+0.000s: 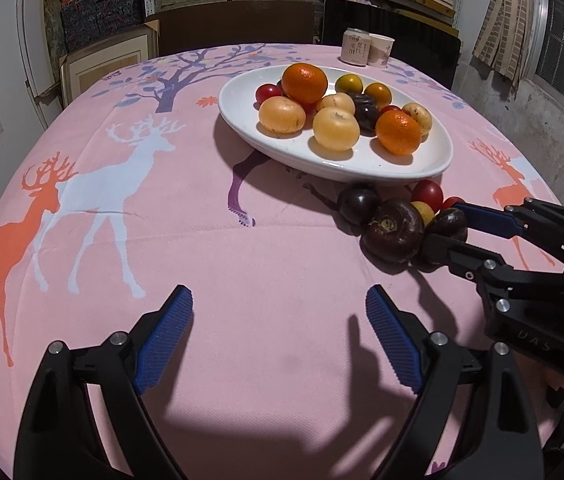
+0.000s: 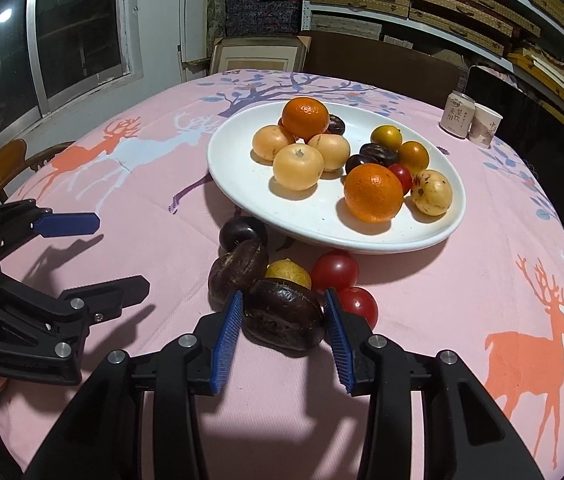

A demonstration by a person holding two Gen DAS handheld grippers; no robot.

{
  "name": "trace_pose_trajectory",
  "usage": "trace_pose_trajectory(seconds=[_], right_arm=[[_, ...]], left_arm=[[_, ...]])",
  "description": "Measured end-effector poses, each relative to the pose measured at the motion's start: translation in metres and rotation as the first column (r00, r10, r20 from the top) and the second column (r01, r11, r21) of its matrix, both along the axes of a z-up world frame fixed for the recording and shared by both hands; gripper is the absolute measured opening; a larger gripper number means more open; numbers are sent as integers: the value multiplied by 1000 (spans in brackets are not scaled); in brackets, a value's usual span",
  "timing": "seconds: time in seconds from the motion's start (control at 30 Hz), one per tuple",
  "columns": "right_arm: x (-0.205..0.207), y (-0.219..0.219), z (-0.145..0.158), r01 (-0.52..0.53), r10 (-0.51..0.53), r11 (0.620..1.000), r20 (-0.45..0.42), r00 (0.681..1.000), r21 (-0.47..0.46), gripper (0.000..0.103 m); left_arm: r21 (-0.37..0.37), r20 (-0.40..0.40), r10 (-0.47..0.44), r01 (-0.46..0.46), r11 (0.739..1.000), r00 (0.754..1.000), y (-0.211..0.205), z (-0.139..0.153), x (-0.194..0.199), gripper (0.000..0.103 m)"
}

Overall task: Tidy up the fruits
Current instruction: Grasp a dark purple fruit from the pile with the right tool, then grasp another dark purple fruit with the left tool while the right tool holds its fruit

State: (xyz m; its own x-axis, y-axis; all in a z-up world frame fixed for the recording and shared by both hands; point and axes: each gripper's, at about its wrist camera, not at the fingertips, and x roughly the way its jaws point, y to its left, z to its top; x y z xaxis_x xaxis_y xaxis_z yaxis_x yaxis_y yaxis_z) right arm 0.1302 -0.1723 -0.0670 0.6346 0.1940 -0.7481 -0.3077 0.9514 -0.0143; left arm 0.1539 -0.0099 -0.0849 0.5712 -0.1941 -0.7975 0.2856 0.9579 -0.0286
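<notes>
While the right wrist view shows right gripper (image 2: 282, 316) fingers clamping a dark fruit (image 2: 284, 314), left gripper (image 1: 280, 312) fingers gape.

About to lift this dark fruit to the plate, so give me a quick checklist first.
1. Right tongs around the dark fruit, pads on both sides: ok.
2. Grip firm enough to lift: cannot tell.
3. Neighbouring red tomato clear of the right pad: not ok, it sits against it.
4. Free space on the white plate: ok, near side bare.
5. Left tongs open, empty, clear of the fruit: ok.
</notes>
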Motion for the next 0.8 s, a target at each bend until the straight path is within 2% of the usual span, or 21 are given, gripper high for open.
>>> trace_pose_trajectory(seconds=[0.5,0.7,0.8], right_arm=[[-8,-12,7,23,-23,996,0,1000,85,41],[-31,-48,15,87,-91,972,7,996,217,41],[-36,-59,10,130,-134,964,4,991,230,41]], left_arm=[[5,-4,11,-11,1000,1000,-1,-1,1,86],[14,3,-15,15,1000,1000,-17,4,1,86],[25,-1,-41,41,999,999,-36,6,4,86]])
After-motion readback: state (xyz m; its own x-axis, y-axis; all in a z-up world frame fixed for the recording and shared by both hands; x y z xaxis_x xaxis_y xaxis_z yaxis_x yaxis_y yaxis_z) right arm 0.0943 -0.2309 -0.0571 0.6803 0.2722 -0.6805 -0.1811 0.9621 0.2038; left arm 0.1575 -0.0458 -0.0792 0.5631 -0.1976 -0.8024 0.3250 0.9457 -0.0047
